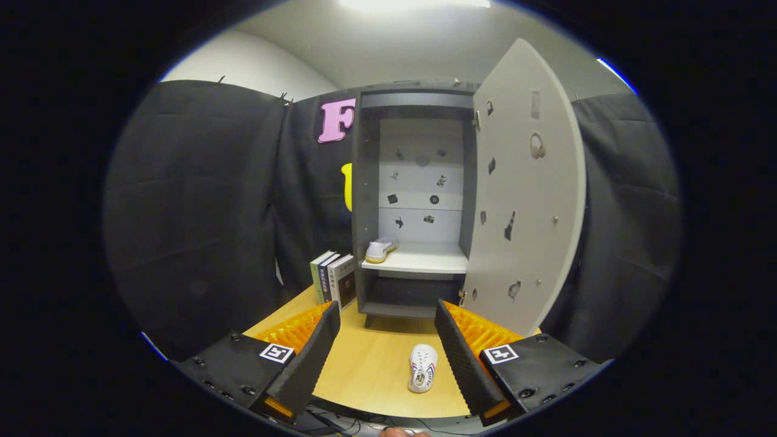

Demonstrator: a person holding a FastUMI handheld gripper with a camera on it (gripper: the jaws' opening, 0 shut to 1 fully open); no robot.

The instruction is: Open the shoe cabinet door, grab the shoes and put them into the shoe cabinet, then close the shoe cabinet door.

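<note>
Gripper [385, 340] held above the table, fingers wide apart, nothing btwn them touching either pad. A white shoe [422, 368] w/ coloured side marks lies on the wooden table [370, 370], in the gap btwn the fingers but nearer the right one, toe pointing toward the cabinet. Its near end is just beside the table's front edge.

Shoe cabinet [365, 200] stands at the back of the table, grey frame, door [527, 194] swung open to the right. Door's lower corner is cut off behind the right finger. Small dark stickers dot the door's inner face and the cabinet's back panel; too small to make out what they are.

On the pale shelf [419, 260] inside, at its left front corner, sits a second white shoe [380, 249] w/ a yellowish sole, toe partly over the shelf edge. Compartment under the shelf is dark; contents can't be told.

Three books [334, 280] stand upright just left of the cabinet, touching its side; lower parts hidden by the left finger. Spine text unreadable.

A bit of a hand [397, 432] shows below the table's front edge, mostly cut off, w/ some cables [340, 420] beside it.
</note>
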